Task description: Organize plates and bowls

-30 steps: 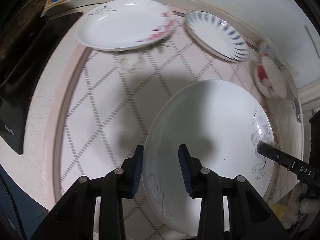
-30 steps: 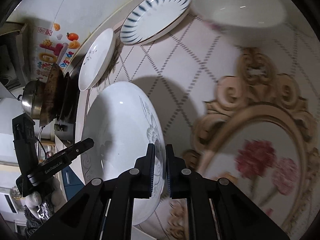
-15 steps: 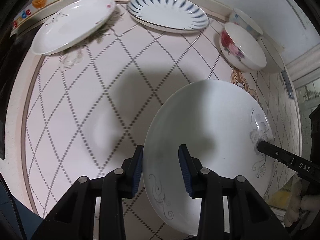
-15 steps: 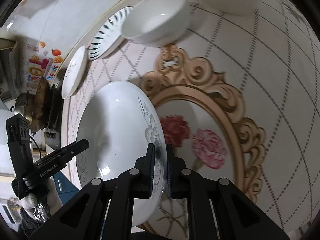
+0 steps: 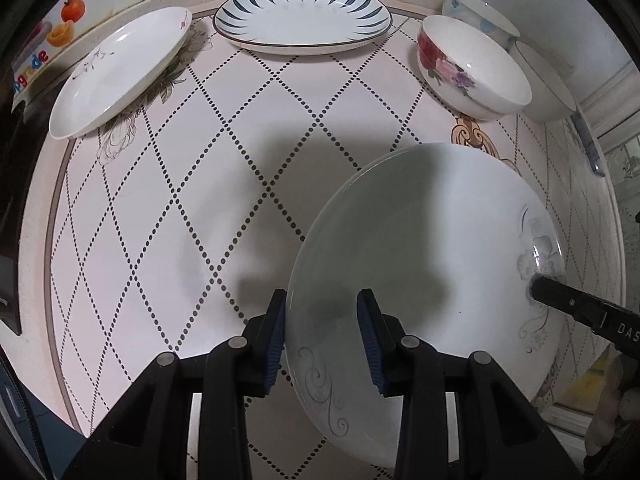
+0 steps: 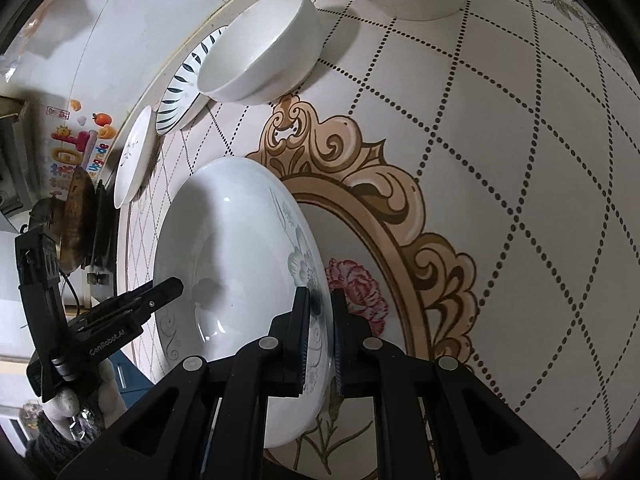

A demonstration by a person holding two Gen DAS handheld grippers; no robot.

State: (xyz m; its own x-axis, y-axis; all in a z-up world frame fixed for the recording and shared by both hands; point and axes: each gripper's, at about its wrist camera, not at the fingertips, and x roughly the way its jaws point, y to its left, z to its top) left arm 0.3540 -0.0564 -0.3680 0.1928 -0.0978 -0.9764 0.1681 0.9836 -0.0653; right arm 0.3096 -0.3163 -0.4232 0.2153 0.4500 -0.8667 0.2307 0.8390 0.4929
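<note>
A large white plate with grey flower scrolls (image 5: pixel 420 240) hangs tilted above the tablecloth, held from two sides. My left gripper (image 5: pixel 322 336) is shut on its near rim, one pad outside the rim and one on the inner face. My right gripper (image 6: pixel 320 332) is shut on the opposite rim of that plate (image 6: pixel 224 248); one of its fingers (image 5: pixel 568 304) shows at the far rim in the left wrist view. At the back stand a white plate with a pink sprig (image 5: pixel 120 72), a blue-striped plate (image 5: pixel 302 20), a rose bowl (image 5: pixel 472 68), a blue-spotted bowl (image 5: pixel 480 12) and a plain white bowl (image 5: pixel 548 80).
The round table (image 5: pixel 60 240) carries a pink diamond-dotted cloth with a gold ornamental frame (image 6: pixel 400 200) and roses under the held plate. A dark cooktop (image 5: pixel 12 200) lies past the table's left edge, with a pan (image 6: pixel 76 216) beyond it. A gloved hand (image 6: pixel 64 404) holds the left gripper.
Both grippers carried the big plate together across the table, away from the cooktop side. The back row slid left in view and the bowls came into sight. Neither grip changed.
</note>
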